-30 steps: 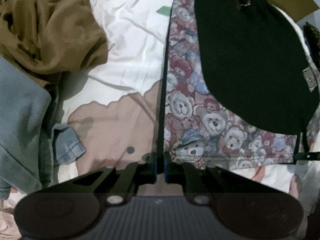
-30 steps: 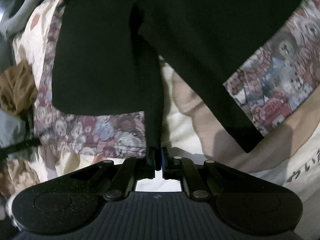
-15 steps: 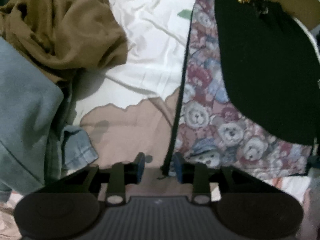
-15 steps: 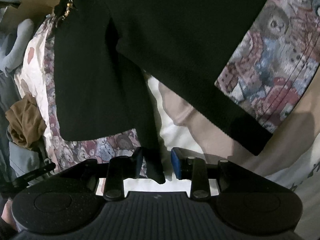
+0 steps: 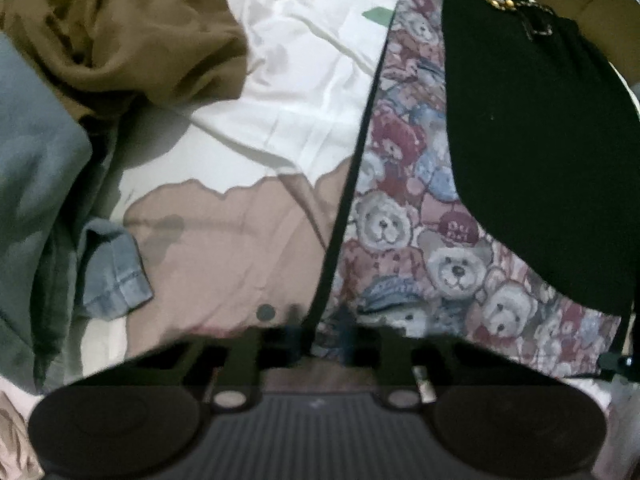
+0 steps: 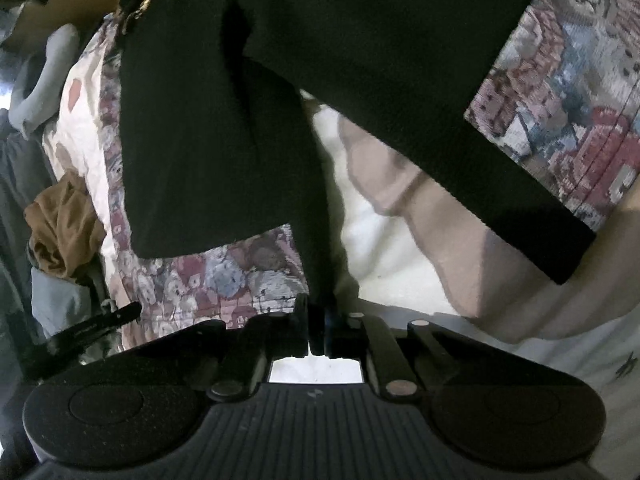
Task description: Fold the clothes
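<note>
garment: black top with teddy-bear print panels point(image 5: 404, 220), lying spread on the bed sheet point(image 5: 304, 92); black body point(image 5: 532, 152) to the right in left wrist view, bear print along its left and lower edge
garment trim: gold beads at the neckline point(image 5: 500, 2), far end
left tool point(image 5: 320, 332): has just been closing, now narrow, pads blurred; thin black edge strip point(image 5: 348, 184) of the garment runs down between them, looks pinched
right tool point(image 6: 318, 328): has just been closing, now clamped tight on the black fabric fold point(image 6: 316, 248) that hangs down into it
sleeve: black, stretches off to the right in right wrist view point(image 6: 460, 136), bear-print panel point(image 6: 560, 112) behind its end
brown cloth point(image 5: 120, 32): crumpled heap on the bed, well left of the garment
denim piece point(image 5: 36, 200): blue, at left edge, cuff point(image 5: 116, 276) poking toward the left tool
sheet: white with pale pink blotches, wrinkled
other tool seen: black tip of left tool point(image 6: 96, 324) at lower left in right wrist view, at the garment's printed hem
</note>
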`<action>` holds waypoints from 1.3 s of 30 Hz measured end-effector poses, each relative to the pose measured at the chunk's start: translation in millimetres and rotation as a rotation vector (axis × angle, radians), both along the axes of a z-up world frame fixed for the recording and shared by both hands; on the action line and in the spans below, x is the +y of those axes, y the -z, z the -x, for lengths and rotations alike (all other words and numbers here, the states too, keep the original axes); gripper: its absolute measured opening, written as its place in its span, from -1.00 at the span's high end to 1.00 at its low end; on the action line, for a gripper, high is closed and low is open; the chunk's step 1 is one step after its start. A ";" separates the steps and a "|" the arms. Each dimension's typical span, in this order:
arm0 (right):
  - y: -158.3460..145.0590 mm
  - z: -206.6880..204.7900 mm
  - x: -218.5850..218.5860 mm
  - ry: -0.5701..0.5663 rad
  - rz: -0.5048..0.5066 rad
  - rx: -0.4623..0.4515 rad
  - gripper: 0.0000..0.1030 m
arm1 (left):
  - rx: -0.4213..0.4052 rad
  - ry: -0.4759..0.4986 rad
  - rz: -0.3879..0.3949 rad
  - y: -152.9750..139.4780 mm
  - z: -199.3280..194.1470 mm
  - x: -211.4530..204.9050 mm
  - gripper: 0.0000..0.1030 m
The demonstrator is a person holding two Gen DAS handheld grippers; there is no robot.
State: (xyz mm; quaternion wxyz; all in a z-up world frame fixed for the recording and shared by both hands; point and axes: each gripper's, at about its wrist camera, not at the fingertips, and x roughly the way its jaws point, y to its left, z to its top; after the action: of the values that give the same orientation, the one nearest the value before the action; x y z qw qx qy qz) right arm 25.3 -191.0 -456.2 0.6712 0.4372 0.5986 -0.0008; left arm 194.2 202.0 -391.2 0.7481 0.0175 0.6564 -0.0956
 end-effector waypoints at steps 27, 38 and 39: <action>-47.0 -7.3 -6.8 -0.068 0.063 -0.042 0.65 | 0.014 -0.006 -0.142 -36.5 7.3 -11.4 0.53; -134.5 -18.6 -39.0 -0.078 0.118 -0.172 0.53 | -0.080 -0.053 -0.081 -122.0 18.1 -19.4 0.25; -144.1 -19.0 -43.2 -0.077 0.127 -0.183 0.52 | -0.088 -0.051 -0.074 -129.0 19.8 -22.3 0.24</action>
State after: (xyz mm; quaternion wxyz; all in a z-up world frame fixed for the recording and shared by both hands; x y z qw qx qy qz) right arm 44.3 -234.1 -312.1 0.7488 0.3689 0.5500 0.0270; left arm 174.4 179.7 -262.2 0.7772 0.0326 0.6263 -0.0516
